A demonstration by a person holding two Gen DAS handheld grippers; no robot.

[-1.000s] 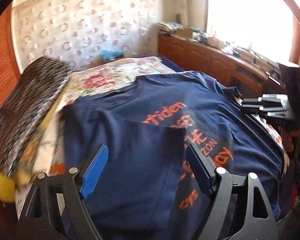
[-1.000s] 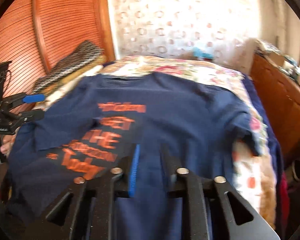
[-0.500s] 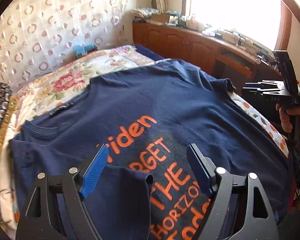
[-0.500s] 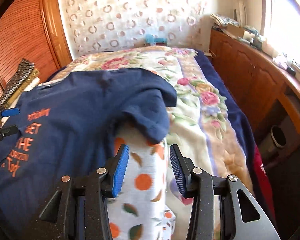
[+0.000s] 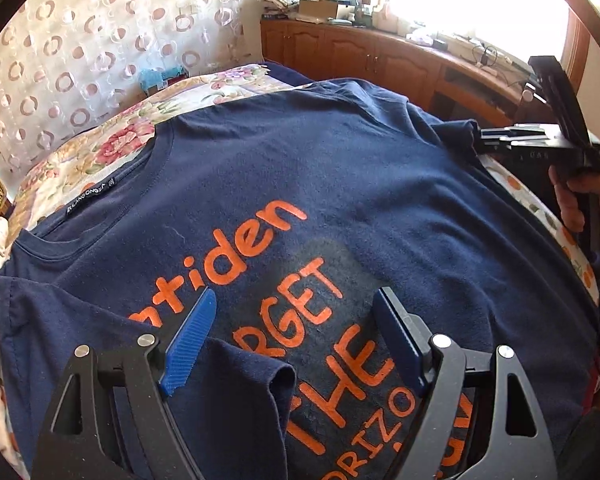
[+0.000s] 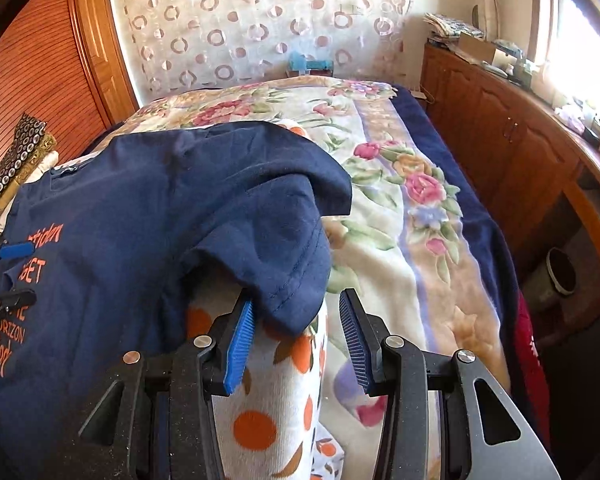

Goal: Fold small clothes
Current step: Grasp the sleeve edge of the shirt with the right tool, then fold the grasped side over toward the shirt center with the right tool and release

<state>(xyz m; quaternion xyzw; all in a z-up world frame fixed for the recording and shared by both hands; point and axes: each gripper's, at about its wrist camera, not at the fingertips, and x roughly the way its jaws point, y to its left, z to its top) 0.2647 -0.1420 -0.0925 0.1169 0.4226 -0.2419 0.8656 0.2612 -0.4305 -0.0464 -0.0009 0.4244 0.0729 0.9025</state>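
Note:
A navy T-shirt with orange lettering lies face up on the bed. Its left sleeve is folded in over the print. My left gripper hovers open above that sleeve's edge and the letters, gripping nothing. In the right wrist view the shirt's right sleeve drapes over a white cloth with orange dots. My right gripper is open, with the sleeve's hem tip between its jaws against the left pad. The right gripper also shows at the shirt's right edge, and the left gripper at the far left.
A floral blanket covers the bed. Wooden cabinets with clutter on top run along the right. A patterned cushion and a louvred wooden door stand at the left. A bin sits on the floor. A hand holds the right gripper.
The left gripper swung from the shirt's left side to above the print. The right gripper moved from the shirt's middle to its right sleeve, and its jaws widened.

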